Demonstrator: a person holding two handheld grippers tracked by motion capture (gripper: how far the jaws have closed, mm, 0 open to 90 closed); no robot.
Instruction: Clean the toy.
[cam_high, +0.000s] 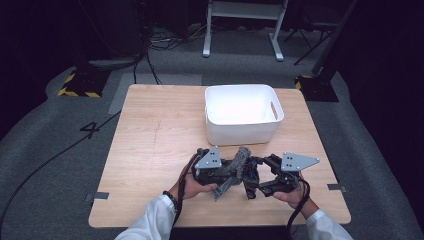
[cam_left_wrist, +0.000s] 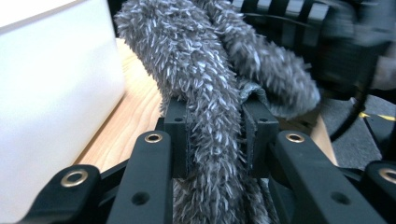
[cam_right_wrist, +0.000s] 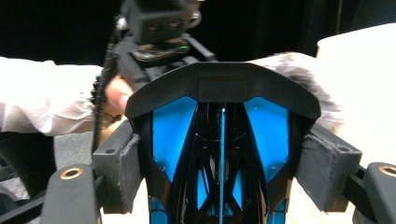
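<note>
Mid-task, by the look of it — the grey fluffy duster cover (cam_left_wrist: 205, 93) is being worked on or off the black-and-blue duster frame (cam_right_wrist: 219, 154), and nothing has gone into the white bin (cam_high: 243, 131) yet; as far as the high view shows, its inside is bare. Whether the cover is going on or coming off I cannot tell.

The left gripper (cam_left_wrist: 215, 126) has its jaws drawn in narrow and pinched on a fold of the cover, pads pressing the pile from both sides. The cover bunches upward past the pads and droops toward the other gripper. In the high view it sits between the two hands, near the table's front edge, just in front of the bin.

The right gripper (cam_right_wrist: 219, 163) stands wide around the frame — the left pad touches the frame's edge, the right pad looks close against it too, so I judge it a hold on the frame.

Pose: both forearms in white sleeves come in from below, left hand (cam_high: 192, 186) and right hand (cam_high: 290, 192) near each other, grippers angled inward facing one another over the wooden table (cam_high: 150, 150). Left: finish with the cover, then likely the bin.
</note>
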